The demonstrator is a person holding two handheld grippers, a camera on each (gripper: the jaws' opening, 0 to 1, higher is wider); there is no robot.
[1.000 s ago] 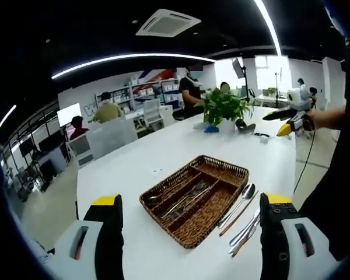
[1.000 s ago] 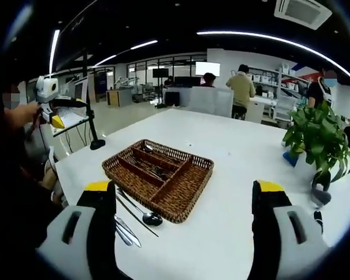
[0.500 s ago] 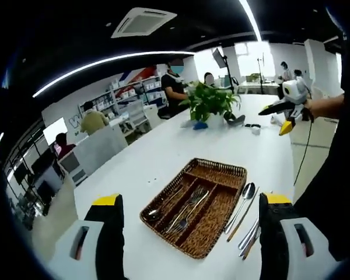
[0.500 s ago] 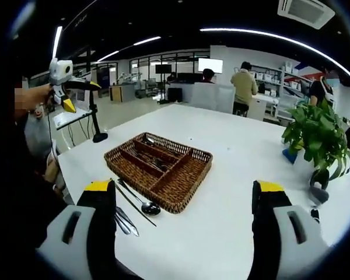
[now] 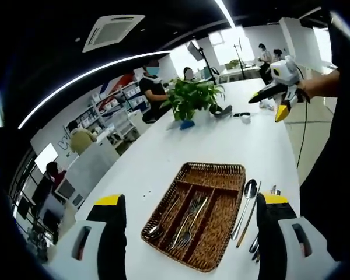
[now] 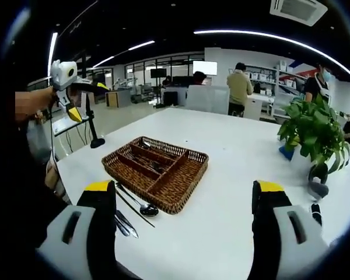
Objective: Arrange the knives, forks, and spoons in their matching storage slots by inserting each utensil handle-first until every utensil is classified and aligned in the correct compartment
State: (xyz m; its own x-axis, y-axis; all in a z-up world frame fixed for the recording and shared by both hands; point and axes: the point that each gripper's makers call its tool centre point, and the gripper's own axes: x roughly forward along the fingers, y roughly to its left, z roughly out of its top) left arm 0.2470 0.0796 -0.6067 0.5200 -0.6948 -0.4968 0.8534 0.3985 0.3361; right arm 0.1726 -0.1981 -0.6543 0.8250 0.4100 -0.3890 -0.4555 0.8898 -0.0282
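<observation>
Left gripper view: both grippers gape empty; take the spoon beside the basket by its bowl, handle leading.

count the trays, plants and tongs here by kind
tray: 1
plant: 1
tongs: 2 (left tongs, right tongs)
total: 4
</observation>
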